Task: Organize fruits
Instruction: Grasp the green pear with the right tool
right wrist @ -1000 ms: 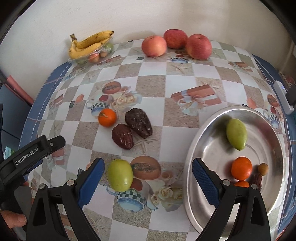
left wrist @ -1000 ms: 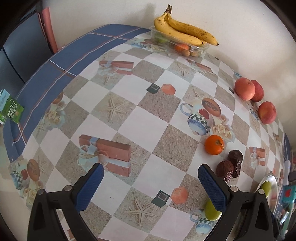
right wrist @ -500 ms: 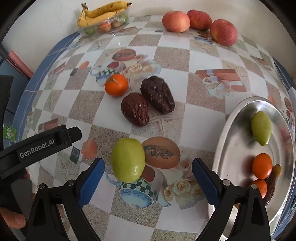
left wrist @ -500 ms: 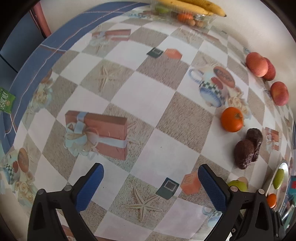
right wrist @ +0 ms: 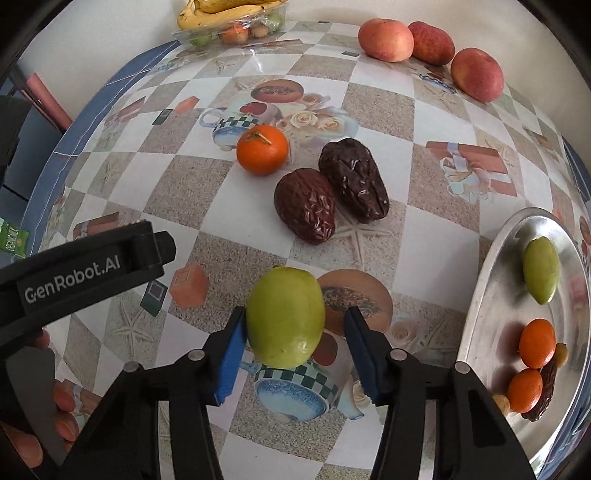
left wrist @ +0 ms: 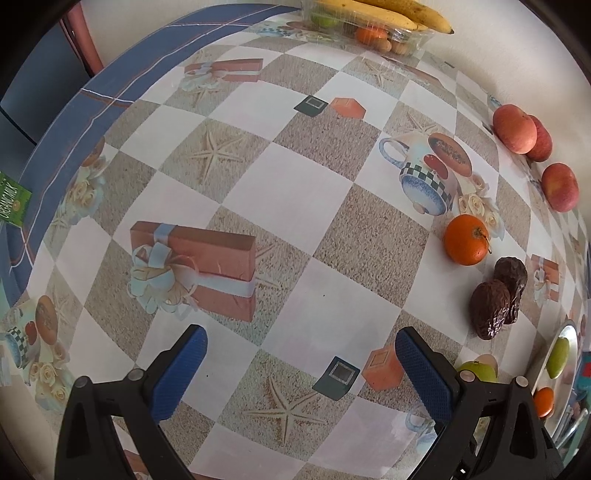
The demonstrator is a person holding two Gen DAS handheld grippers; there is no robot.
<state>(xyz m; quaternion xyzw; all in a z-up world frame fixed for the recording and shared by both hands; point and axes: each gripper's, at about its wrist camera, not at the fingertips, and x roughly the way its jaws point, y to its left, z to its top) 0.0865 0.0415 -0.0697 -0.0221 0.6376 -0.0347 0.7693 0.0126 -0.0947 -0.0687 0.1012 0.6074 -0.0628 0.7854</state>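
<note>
While the left tongs (left wrist: 299,363) hang wide apart over a bare stretch of the patterned desk (left wrist: 295,184), the right tongs (right wrist: 293,347) bracket a green fruit (right wrist: 285,317) resting on the cloth: the left blue pad (right wrist: 231,363) touches the fruit's side and the other pad stands just clear of it, so the jaws are not yet clamped. Beyond the fruit lie two dark wrinkled dates (right wrist: 332,194), touching each other, with an orange mandarin (right wrist: 262,148) just beside them. Three red apples (right wrist: 432,48) line the far edge of the desk near the wall, and a clear plastic tray (right wrist: 229,31) topped with bananas (right wrist: 221,11) sits at the far corner. At the right, a silver metal plate (right wrist: 480,295) holds a smaller green fruit (right wrist: 541,275), two small oranges (right wrist: 532,363) and a few smaller pieces (too small to identify). A person's fingers (right wrist: 64,417) grip the handle of the left unit at the lower left of the right wrist view.
</note>
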